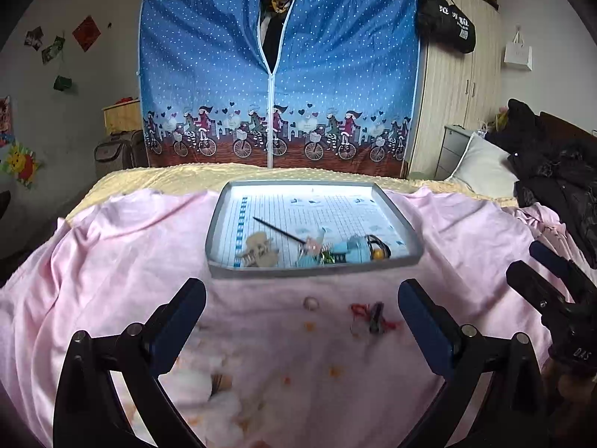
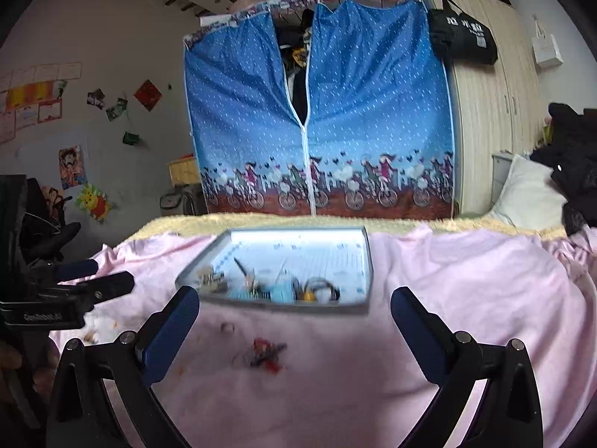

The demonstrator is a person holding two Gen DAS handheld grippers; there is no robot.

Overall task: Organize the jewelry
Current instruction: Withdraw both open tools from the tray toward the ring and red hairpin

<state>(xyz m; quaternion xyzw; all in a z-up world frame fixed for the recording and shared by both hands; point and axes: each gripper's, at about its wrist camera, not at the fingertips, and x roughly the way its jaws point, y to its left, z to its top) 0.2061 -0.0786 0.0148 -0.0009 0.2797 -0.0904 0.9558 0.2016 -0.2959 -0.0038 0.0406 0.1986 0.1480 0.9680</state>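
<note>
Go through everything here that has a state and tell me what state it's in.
Left hand-held gripper: open, empty.
Right hand-held gripper: open, empty.
Tray: on pink cloth, holding several pieces.
Ring: loose on cloth, outside tray.
Red tangle: loose on cloth, outside tray.
Wardrobe zipper: partly unzipped.

Pink sheet (image 1: 112, 261) (grey tray (image 1: 218, 231)).

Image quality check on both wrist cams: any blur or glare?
Left wrist: mostly sharp, glare washes out the tray's far end, red-thread piece slightly soft. Right wrist: motion blur smears the tray contents and red-thread piece. Both: fisheye bending, dark corner vignette.
</note>
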